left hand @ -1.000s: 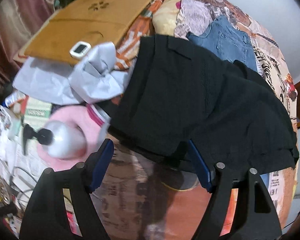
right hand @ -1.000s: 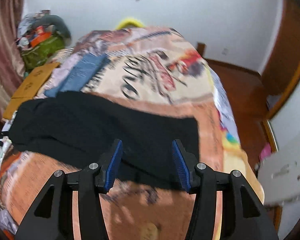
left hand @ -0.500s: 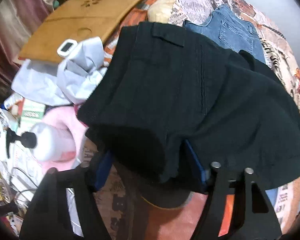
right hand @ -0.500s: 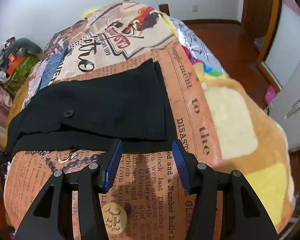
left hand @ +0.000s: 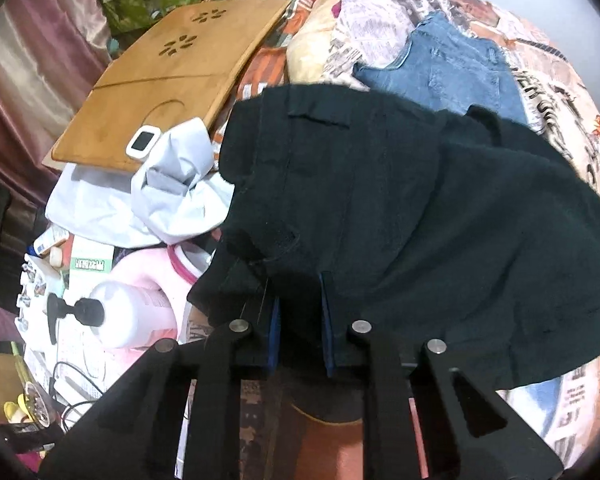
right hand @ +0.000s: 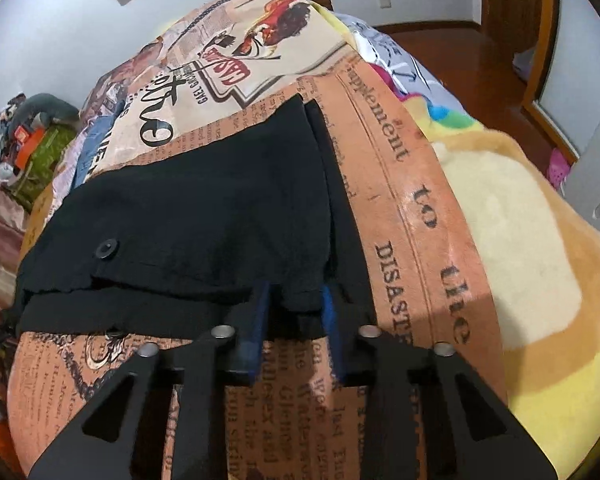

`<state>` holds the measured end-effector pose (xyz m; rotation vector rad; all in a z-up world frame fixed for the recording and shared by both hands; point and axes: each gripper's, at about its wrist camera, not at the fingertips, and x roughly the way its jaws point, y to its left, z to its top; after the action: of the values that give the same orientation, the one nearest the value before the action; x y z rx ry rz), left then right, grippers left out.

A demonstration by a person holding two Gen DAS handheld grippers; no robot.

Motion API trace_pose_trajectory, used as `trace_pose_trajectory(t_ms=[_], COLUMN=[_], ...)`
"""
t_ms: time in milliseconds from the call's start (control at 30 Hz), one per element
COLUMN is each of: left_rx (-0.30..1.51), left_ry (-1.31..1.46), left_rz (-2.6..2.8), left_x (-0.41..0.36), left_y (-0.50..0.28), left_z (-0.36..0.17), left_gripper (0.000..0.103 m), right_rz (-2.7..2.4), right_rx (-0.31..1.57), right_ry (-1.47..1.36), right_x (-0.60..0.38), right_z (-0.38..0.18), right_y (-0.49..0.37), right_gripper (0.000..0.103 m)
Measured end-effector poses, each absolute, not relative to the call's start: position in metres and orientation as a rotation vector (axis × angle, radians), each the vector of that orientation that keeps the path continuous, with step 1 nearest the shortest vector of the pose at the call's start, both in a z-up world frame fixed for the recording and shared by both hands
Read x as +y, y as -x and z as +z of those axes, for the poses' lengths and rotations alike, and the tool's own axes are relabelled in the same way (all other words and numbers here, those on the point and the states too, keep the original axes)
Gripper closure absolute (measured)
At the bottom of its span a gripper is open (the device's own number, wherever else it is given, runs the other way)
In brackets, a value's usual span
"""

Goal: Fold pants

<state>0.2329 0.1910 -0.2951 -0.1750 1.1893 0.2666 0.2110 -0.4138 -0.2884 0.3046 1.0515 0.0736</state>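
Newsprint-patterned bedding (right hand: pixel 400 208) covers the bed, and the black pants (left hand: pixel 400 216) lie spread across it. At the far left of the left wrist view, a pump bottle (left hand: pixel 128 312) lies on pink cloth, with a crumpled grey garment (left hand: pixel 172 184) above it and a wooden lap board (left hand: pixel 172 76) carrying a small white device (left hand: pixel 143 141). Blue jeans (left hand: pixel 452 72) lie beyond the pants. A second ago the left gripper (left hand: pixel 300 320) stood wide apart, short of the pants' edge; now its fingers (left hand: pixel 274 332) are closing and already pinch a raised fold of the black fabric between the blue pads. The cloth there has bunched and lifted over the fingers, where before it lay flat.

In the right wrist view, the pants run from the left edge toward the middle of the bed, a button (right hand: pixel 106 249) showing on the near fold. A second ago the right gripper (right hand: pixel 294 312) hovered higher with its pads well apart and a wide view of the room; now it sits low at the pants' near right corner, its fingers (right hand: pixel 330 320) closing on a tuck of black fabric gathered between them. A yellow plush blanket (right hand: pixel 520 240) lies to the right.
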Motion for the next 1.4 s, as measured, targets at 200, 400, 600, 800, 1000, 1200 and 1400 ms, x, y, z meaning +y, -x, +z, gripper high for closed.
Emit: trace_pose_trajectory(t_ms=[200,400,600,800,1000,1200,1400], left_rx=[1.057,0.986,1.003,1.152,1.250,1.239,1.226], left_ry=[0.211,0.269,0.318,0.311,0.330,0.220,0.136], left_rz=[0.224,0.208,0.221,0.269,0.290,0.349,0.389], left_x=[0.197,0.213,0.226,0.230,0.230,0.224,0.222], left_y=[-0.230,-0.221,-0.213,-0.208,-0.201,-0.199,-0.194], left_z=[-0.246,-0.208,-0.213,-0.273,-0.325,-0.322,-0.303], left_gripper=[0.088,0.088,0.088,0.088,0.083,0.055,0.041], right_rz=[0.066,0.063,0.036,0.027,0.023,0.012,-0.034], right_rx=[0.946,0.808,0.763,0.865,1.008,1.062,1.095], right_ry=[-0.266,-0.247,-0.242,-0.264,-0.339,-0.292,-0.222], right_x=[-0.415,-0.422,-0.432,-0.441,-0.450,-0.440,-0.442], right_z=[-0.257,-0.204,-0.187,-0.221,-0.272,-0.287,-0.279], right_y=[-0.211,-0.207,-0.201,-0.197,-0.191,-0.193,-0.190], right_gripper=[0.098,0.098,0.099,0.099,0.099,0.096,0.083])
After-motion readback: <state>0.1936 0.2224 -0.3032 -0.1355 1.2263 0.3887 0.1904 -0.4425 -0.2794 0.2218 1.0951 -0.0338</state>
